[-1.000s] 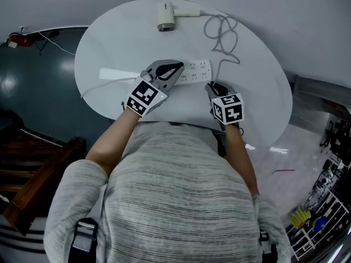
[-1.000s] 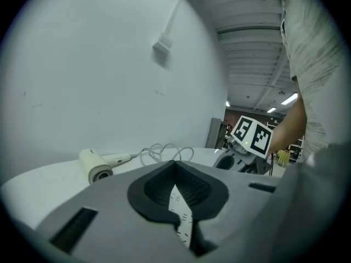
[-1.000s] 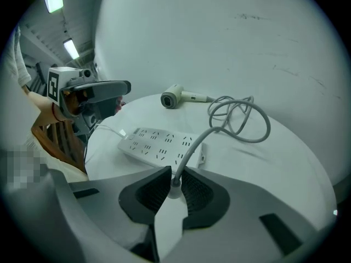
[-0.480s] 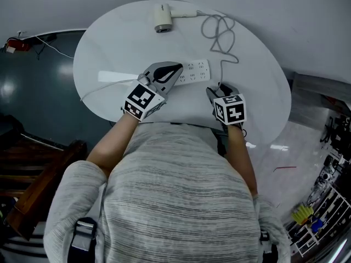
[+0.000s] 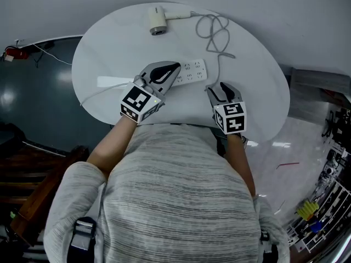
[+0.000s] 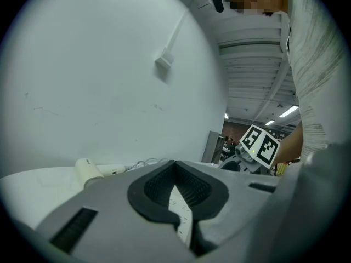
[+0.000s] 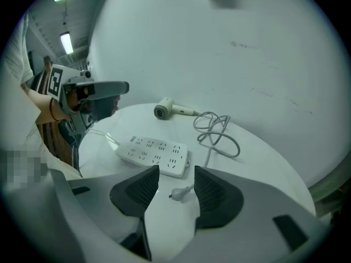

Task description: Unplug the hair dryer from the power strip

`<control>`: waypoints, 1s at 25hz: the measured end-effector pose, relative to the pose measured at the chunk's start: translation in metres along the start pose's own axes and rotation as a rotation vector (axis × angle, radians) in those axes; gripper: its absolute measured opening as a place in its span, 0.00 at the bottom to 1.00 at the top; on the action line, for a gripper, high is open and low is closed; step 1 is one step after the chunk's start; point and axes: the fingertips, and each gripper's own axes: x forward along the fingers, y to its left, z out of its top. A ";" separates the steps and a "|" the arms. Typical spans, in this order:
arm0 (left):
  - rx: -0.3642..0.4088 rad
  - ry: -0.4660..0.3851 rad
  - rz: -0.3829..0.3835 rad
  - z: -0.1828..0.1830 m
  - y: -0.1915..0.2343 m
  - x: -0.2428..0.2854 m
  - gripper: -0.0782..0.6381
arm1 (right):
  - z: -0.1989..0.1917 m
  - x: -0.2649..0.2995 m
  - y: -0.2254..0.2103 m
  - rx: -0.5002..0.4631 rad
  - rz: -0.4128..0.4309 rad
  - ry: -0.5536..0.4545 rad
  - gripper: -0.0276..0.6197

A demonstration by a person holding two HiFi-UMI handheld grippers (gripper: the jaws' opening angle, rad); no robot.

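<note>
Round white bench [image 5: 258, 86], person leaning over it with one tool in each hand.

Left tool [image 5: 174, 68]: jaws fully together, nothing gripped. Its tip sits over the left end of the power strip [image 5: 193, 70]. In the left gripper view a sliver of the strip's sockets shows through the slot under the closed pads. Can't tell if the tip presses on the strip or hangs just above it.

Right tool [image 7: 176, 174]: jaws have just been opening and now stand wide apart, pads touching nothing. It points steeply down at the bench, just right of the strip's right end. The plug [image 7: 178, 192] lies flat on the bench in the gap between the jaws, loose, out of the strip and just beside its near right corner. No plug shows in any of the strip's sockets.

Cord [image 5: 214, 34] runs from the plug up the bench into a loose tangle of loops, then on to the hair dryer [image 5: 157, 19]. The hair dryer lies on its side at the far edge of the bench, well apart from the strip and both tools.

The strip's own white cable [image 5: 101, 89] trails off its left end and over the left edge of the bench.
</note>
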 end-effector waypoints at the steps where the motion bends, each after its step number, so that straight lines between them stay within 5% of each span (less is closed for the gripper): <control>1: 0.000 -0.001 -0.002 0.001 -0.001 0.000 0.12 | 0.004 -0.002 0.001 0.005 0.002 -0.024 0.35; 10: 0.001 -0.026 0.008 0.012 -0.003 -0.019 0.12 | 0.038 -0.032 0.011 0.097 0.025 -0.224 0.34; 25: 0.016 -0.041 -0.046 0.014 -0.023 -0.070 0.12 | 0.077 -0.074 0.066 0.069 0.064 -0.489 0.21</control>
